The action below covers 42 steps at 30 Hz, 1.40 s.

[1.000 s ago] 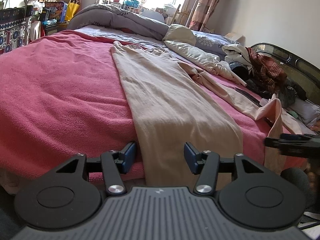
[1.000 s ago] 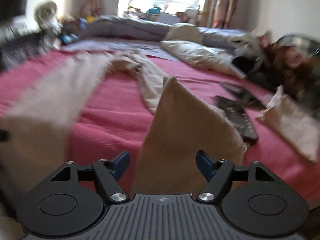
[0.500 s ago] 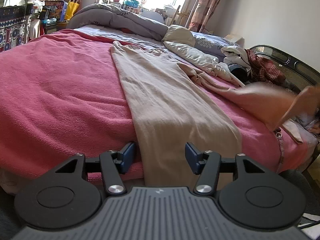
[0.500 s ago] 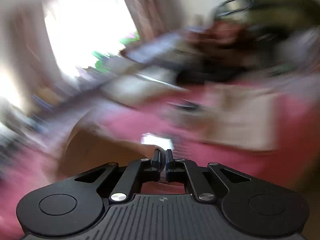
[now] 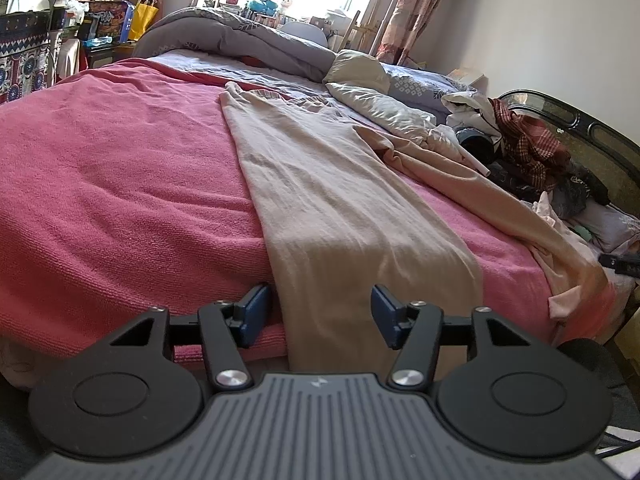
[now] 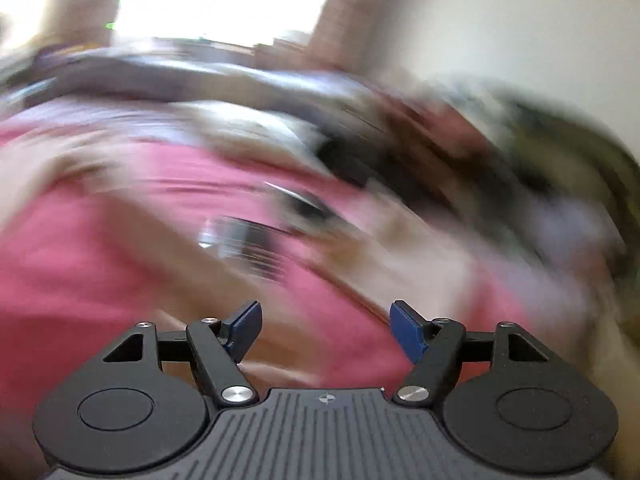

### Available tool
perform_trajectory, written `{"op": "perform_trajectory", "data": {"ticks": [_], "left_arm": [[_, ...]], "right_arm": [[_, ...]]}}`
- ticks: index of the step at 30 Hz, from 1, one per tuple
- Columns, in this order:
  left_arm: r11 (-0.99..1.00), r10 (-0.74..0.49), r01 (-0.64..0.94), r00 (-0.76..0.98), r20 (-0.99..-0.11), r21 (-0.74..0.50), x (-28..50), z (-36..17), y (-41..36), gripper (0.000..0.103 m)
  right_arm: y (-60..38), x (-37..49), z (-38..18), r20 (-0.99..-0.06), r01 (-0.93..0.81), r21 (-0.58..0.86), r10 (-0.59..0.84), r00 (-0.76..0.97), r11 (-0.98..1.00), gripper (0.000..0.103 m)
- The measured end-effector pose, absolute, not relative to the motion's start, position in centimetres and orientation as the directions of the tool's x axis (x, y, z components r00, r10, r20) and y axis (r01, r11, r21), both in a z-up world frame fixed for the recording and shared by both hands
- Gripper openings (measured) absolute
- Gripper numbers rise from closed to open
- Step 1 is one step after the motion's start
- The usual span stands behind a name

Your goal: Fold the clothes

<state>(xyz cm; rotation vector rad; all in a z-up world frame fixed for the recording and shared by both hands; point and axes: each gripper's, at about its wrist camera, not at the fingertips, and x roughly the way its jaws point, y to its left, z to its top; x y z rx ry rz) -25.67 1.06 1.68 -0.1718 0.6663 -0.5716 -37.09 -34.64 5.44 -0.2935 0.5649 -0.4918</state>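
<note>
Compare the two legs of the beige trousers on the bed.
The near leg lies flat and straight down the pink blanket; the far leg is creased and runs off at an angle toward the clothes pile. The near leg's cuff hangs over the bed edge between the left hand-held gripper's open fingers; the far leg's cuff drops off the bed's right corner. Both are the same beige cloth, joined at the waist.

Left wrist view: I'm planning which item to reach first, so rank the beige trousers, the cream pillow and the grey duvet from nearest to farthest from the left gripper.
From the left gripper:
1. Beige trousers, hem lying between its open fingers, centre.
2. Cream pillow, mid-bed, right of centre.
3. Grey duvet, heaped at the far end under the window.
</note>
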Motion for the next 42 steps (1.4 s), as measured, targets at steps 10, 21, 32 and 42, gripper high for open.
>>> {"op": "perform_trajectory", "data": {"ticks": [10, 21, 32, 42], "left_arm": [[0.828, -0.56, 0.447, 0.636, -0.531, -0.337, -25.7, 1.6, 1.2, 0.061], [0.823, -0.568, 0.458, 0.632, -0.527, -0.337, -25.7, 1.6, 0.9, 0.066], [0.824, -0.566, 0.456, 0.637, -0.524, -0.335, -25.9, 2.0, 1.1, 0.06], [0.725, -0.651, 0.682, 0.639, -0.409, -0.089, -27.2, 8.1, -4.0, 0.06]], "right_arm": [[-27.0, -34.6, -0.6, -0.576, -0.096, -0.634, -0.386, 0.72, 0.767, 0.074], [-33.1, -32.6, 3.4, -0.642, 0.199, -0.152, -0.25, 0.725, 0.968, 0.046], [-34.2, -30.9, 4.1, -0.604, 0.362, -0.076, -0.332, 0.724, 0.929, 0.004], [-34.9, -38.5, 9.7, -0.477, -0.047, 0.317, 0.202, 0.856, 0.947, 0.005]]}}
